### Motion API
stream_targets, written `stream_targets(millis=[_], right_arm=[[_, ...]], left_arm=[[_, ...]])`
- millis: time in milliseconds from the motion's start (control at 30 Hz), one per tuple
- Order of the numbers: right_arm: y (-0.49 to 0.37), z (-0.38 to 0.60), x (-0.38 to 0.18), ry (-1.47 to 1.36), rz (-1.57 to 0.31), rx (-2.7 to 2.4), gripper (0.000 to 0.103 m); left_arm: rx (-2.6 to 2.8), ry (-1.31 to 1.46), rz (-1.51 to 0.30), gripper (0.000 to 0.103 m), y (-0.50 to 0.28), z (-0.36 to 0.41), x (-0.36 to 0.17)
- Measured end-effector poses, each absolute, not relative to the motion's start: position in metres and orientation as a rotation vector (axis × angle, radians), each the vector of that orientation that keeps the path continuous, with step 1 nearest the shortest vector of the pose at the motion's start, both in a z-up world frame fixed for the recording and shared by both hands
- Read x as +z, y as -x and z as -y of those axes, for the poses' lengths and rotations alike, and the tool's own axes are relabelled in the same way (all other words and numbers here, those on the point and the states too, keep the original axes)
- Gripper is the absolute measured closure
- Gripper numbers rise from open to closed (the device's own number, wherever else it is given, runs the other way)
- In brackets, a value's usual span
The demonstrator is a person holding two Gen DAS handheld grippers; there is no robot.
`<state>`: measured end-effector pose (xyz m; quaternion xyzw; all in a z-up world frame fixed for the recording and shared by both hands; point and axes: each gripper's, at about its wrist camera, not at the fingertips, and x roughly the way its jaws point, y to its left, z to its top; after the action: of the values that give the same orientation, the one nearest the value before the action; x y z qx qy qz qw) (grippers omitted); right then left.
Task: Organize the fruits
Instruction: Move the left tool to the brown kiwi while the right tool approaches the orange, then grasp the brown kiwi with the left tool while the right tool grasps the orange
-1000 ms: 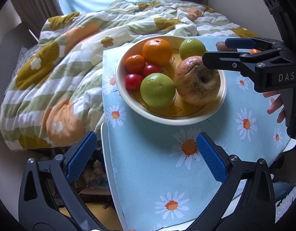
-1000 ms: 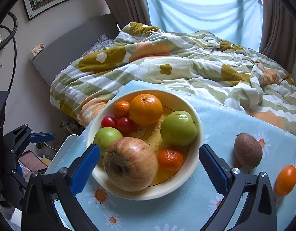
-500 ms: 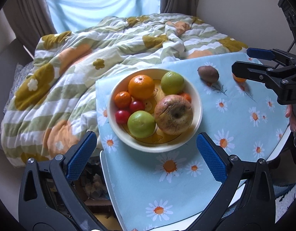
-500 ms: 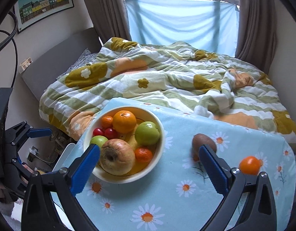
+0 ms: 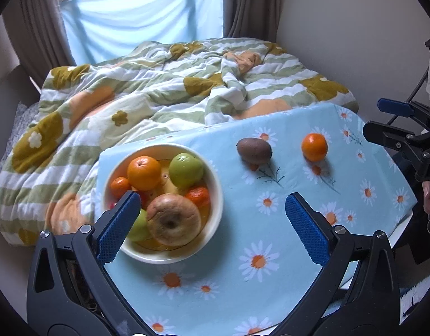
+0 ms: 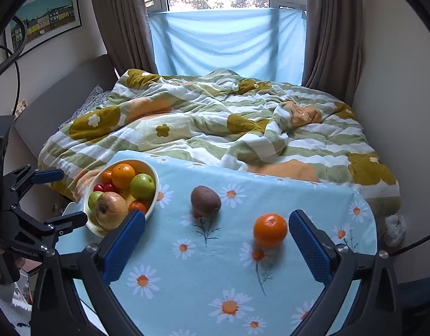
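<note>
Both the left gripper point(image 5: 212, 225) and the right gripper point(image 6: 216, 247) hang wide and empty above the counter point(image 6: 187, 280). The bowl point(image 6: 154, 177) already holds most fruit (one big wrinkled apple included); the kiwi point(image 6: 205, 200) and orange point(image 6: 270, 230) lie loose beside it. Best to centre the right gripper's fingers around the nearer orange, closing gently so it cannot roll.

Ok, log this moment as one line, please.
left gripper: open, empty | right gripper: open, empty | bowl: holds fruit | kiwi, loose orange: on tablecloth, outside bowl
</note>
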<state>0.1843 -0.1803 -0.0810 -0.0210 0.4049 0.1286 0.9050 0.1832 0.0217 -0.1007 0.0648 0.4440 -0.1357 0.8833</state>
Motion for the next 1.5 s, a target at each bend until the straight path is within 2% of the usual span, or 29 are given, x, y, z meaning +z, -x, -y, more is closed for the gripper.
stream_targets(millis=[467,967,1100,1200,1367,1433,1500], right_arm=[[-0.220,0.260,-0.136,0.080,-0.920,0.353,0.001],[-0.247,0.272,-0.212,0.004,-1.042,0.410,0.001],[-0.250,0.264,-0.220,-0.008,-1.043,0.436,0.004],[-0.252,0.258,-0.225,0.008,-1.042,0.446,0.004],[-0.257,0.251,-0.229,0.028,-1.041,0.453,0.006],[-0.259,0.249,-0.232,0.028,-1.050,0.456,0.011],[-0.261,0.248,-0.234,0.028,-1.054,0.456,0.012]], left_arm=[[-0.269,-0.166,-0.933,0.000,-0.232,0.072,-0.159],[-0.326,-0.377,-1.007,0.000,-0.296,0.108,-0.223],[-0.344,-0.386,-1.037,0.000,-0.305,0.106,-0.231],[-0.358,-0.397,-1.061,0.005,-0.312,0.107,-0.238],[-0.381,-0.401,-1.089,0.006,-0.316,0.107,-0.247],[-0.385,-0.397,-1.096,0.014,-0.318,0.107,-0.250],[-0.384,-0.382,-1.112,0.016,-0.321,0.105,-0.253]])
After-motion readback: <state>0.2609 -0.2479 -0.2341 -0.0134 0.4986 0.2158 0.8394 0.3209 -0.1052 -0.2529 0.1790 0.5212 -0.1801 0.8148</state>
